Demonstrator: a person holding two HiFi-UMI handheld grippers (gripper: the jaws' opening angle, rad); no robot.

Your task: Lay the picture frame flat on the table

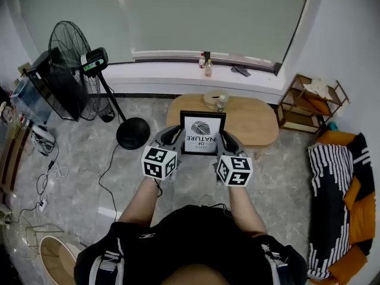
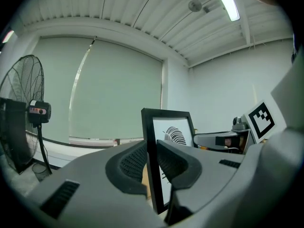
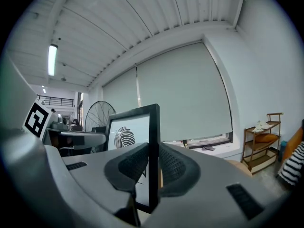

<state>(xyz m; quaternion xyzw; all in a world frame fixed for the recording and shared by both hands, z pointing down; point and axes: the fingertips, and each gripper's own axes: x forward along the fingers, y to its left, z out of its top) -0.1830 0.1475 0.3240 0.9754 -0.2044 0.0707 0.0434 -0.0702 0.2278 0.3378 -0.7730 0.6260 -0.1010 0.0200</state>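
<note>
The black rectangular picture frame (image 1: 202, 133) is held upright near the oval light-wood table (image 1: 256, 123), its side edges clamped in left tool (image 1: 176, 138) and right tool (image 1: 228, 140), evidently for level lowering

The place looks like a lived-in sitting room. A low oval wooden table (image 1: 261, 126) stands on a marble-patterned tile floor (image 1: 83, 153), in front of a wide, drawn roller blind (image 1: 214, 10). Around it are a pedestal fan (image 1: 74, 55), a small wooden shelf unit (image 1: 310, 103) and striped and orange cushions (image 1: 329, 189). Loose cables (image 1: 47, 177) trail along one side.
</note>
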